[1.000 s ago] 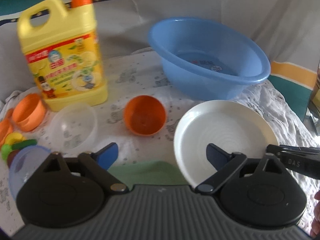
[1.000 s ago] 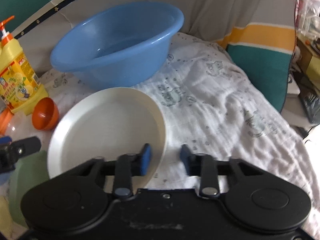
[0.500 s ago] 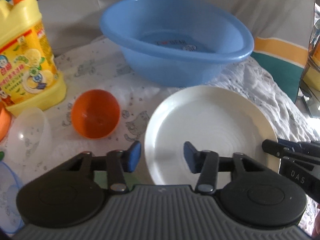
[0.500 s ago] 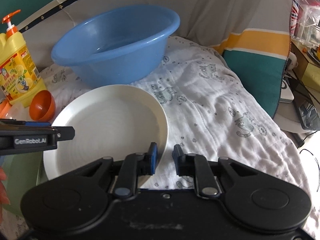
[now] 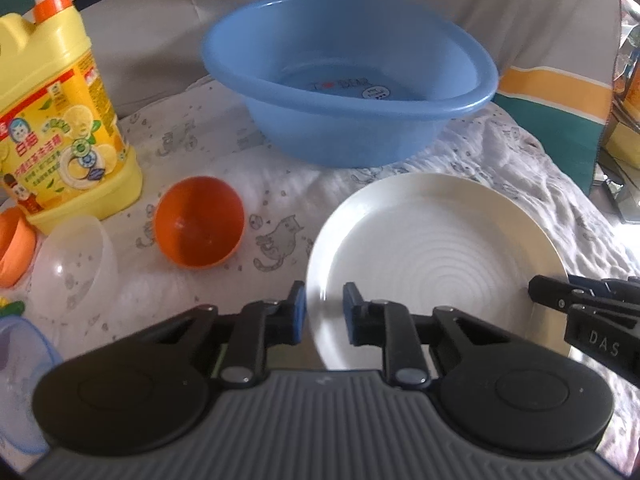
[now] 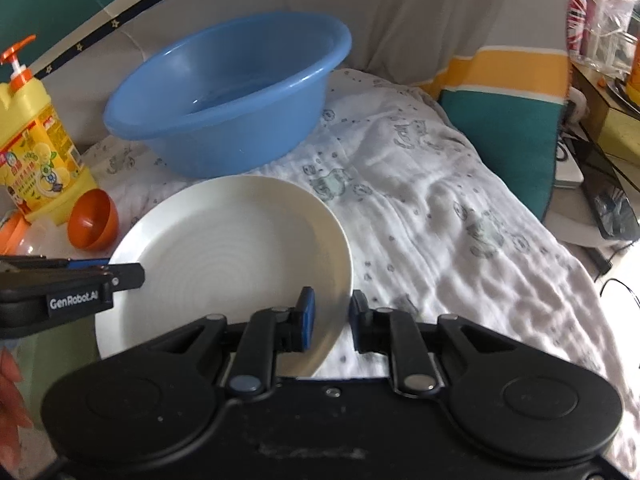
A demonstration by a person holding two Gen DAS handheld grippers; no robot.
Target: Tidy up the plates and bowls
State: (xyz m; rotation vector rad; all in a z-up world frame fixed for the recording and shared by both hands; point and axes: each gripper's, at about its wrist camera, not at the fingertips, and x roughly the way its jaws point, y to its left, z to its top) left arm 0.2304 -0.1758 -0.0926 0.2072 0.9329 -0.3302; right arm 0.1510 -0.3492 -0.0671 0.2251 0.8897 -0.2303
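Both grippers straddle opposite edges of the white plate [image 5: 436,256], presumably so it can be lifted level from the soft, cloth-covered bed [image 6: 460,216]. The left gripper [image 5: 325,312] stands narrow, one finger outside the plate's left rim and one inside; whether it pinches yet I cannot tell. The right gripper [image 6: 331,316] brackets the right rim the same way. Ahead of both sits the blue basin [image 5: 348,76], a likely destination; an orange bowl [image 5: 199,222] lies left of the left gripper.
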